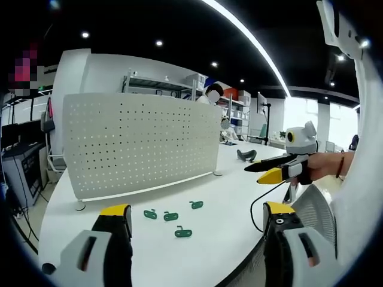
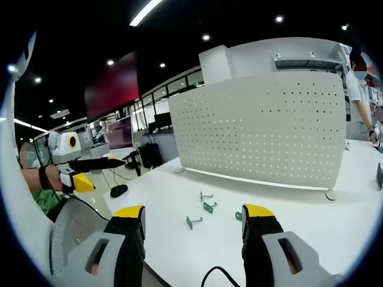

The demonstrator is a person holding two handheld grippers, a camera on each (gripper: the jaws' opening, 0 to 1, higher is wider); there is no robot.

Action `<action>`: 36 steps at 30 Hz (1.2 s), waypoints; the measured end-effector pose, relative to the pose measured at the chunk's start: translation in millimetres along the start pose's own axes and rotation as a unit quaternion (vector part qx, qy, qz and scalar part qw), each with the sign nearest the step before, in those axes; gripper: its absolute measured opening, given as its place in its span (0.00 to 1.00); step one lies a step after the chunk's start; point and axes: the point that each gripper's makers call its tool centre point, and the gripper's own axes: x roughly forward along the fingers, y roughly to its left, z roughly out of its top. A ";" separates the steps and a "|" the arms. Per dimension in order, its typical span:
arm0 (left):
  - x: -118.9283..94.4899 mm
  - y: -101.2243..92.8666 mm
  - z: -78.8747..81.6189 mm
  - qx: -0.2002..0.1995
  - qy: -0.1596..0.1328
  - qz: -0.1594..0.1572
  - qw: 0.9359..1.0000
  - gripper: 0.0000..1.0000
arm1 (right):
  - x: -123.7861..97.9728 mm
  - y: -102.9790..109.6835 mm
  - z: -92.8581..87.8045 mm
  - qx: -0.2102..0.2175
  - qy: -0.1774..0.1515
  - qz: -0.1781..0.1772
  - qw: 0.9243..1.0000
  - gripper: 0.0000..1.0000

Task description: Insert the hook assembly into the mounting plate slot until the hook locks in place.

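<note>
Up close, the left claw stands wide open with nothing between its yellow-tipped jaws, held low over the near edge of the white counter. Just beyond its jaws lie four small green hooks on the counter, loosely grouped and apart from one another. Farther back stands the white perforated mounting plate, upright on small feet, none of the hooks touching it. Off to the right in the left gripper view, the right claw shows in a person's hand, its jaws parted and holding nothing.

Likewise, in the right gripper view the right claw is wide open and empty, poised above the counter. The green hooks lie just ahead of it, between the claw and the mounting plate, well short of the plate's base. At the left of that view the left claw appears, jaws apart, held beside the counter's edge near a dark object resting on it.
</note>
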 end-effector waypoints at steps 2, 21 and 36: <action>-0.1 0.2 -1.2 -0.001 0.000 0.001 1.000 0.93 | 1.8 0.6 -1.8 -0.003 0.005 0.001 1.000 0.66; 8.8 0.2 -15.9 -0.012 0.015 0.000 1.000 0.91 | 19.2 5.2 -11.2 -0.002 0.032 0.015 0.999 0.60; 27.1 6.6 -31.7 -0.042 0.053 -0.007 0.998 0.83 | 18.8 5.1 -20.1 0.012 0.042 0.013 0.999 0.58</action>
